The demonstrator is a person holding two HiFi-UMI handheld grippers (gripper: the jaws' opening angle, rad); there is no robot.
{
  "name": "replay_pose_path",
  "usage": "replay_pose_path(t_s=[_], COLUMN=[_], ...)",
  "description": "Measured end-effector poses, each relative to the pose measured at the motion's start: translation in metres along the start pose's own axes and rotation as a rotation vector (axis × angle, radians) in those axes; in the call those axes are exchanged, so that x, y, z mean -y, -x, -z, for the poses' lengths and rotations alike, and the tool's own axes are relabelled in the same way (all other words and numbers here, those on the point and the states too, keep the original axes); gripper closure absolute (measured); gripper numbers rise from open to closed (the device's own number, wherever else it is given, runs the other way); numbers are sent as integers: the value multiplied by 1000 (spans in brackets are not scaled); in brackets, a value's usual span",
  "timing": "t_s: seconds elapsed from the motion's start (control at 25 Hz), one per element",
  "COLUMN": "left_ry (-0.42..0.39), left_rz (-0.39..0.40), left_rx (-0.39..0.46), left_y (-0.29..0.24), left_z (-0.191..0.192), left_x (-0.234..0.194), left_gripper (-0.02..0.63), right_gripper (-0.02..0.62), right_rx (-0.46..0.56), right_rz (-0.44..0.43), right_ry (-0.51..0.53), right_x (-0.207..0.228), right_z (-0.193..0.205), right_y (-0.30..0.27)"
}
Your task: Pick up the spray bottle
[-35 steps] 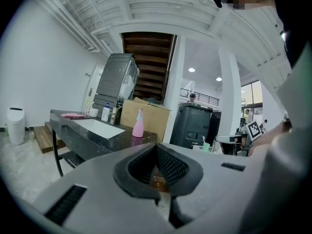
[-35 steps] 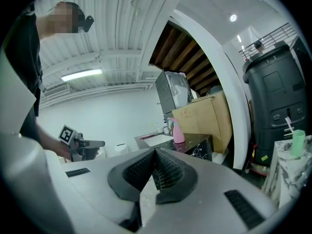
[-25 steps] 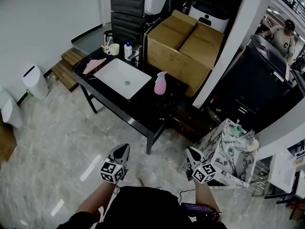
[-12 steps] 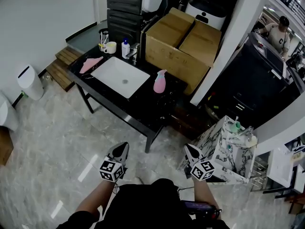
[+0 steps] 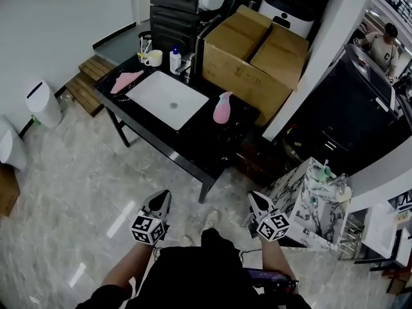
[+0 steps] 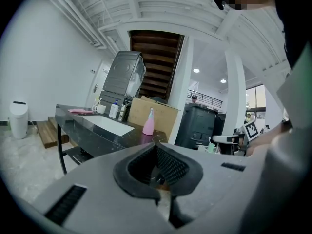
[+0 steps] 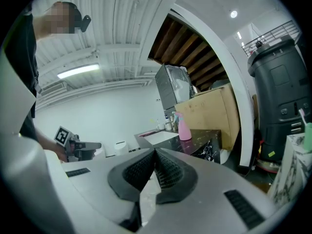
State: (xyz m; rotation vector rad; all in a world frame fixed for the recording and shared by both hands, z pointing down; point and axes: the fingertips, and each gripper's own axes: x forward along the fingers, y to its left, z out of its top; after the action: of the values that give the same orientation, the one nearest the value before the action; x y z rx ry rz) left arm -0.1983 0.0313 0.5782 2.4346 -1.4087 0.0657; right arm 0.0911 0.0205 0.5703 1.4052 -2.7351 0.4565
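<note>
Grey marble floor (image 5: 71, 192) takes up most of the head view. On it stands a long black table (image 5: 193, 147) with a white sink (image 5: 168, 98) set into it, and two big boxes (image 5: 254, 60) sit right behind. A small marble stand (image 5: 302, 198) is off to the right and a white bin (image 5: 43, 105) is by the left wall.

The pink spray bottle (image 5: 222, 109) stands upright on the table just right of the sink, in front of the boxes. Nothing is touching it.

Both grippers are low in the head view, well apart from the table. The left gripper (image 5: 159, 203) and right gripper (image 5: 257, 201) each have their jaws pressed together with nothing between them.
</note>
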Motion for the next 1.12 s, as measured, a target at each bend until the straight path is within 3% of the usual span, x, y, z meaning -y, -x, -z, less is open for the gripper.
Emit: replay_pose_path(t_s=[0.36, 1.12], left_ry=[11, 10], left_rz=[-72, -117], left_rx=[2, -20], left_y=[-26, -149], left_z=[-11, -41], left_x=[-24, -32], left_gripper=[598, 598], right_gripper=[569, 569], right_rx=[-20, -39], right_rz=[-66, -150], right_ry=[-15, -56], right_x=[26, 128], right_z=[-2, -33], right_y=[-52, -144])
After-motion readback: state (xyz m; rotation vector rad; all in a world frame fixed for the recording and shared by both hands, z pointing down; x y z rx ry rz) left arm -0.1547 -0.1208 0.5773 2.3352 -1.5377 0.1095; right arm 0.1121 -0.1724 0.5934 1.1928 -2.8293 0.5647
